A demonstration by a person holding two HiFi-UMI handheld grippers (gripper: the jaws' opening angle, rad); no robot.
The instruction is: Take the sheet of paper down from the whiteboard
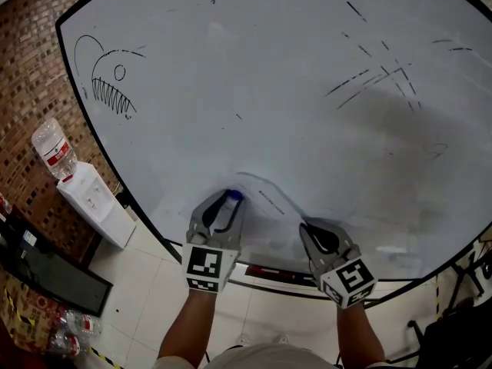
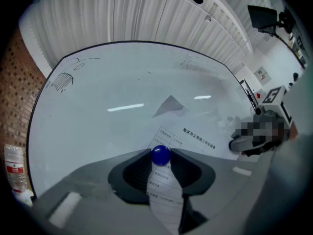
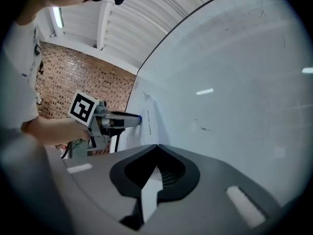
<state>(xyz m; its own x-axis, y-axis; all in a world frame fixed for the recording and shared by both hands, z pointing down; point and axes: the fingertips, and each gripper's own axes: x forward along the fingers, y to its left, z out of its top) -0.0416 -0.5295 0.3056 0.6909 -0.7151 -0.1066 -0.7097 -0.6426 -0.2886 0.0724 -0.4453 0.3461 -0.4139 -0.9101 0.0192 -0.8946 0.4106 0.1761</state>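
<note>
Two forearms (image 1: 192, 325) reached to one whiteboard's (image 1: 269, 68) bottom edge; left gripper (image 1: 229, 197) clamped one blue magnet (image 2: 160, 155), right gripper (image 1: 304, 224) pinched one sheet of paper (image 2: 195, 141).

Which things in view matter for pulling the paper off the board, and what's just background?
In the job: whiteboard; sheet of paper; blue magnet on it, gripped by the left tool; right tool, shut on the paper's edge.

Just lying about: water dispenser with its bottle; fish drawing on the board; brick wall.
</note>
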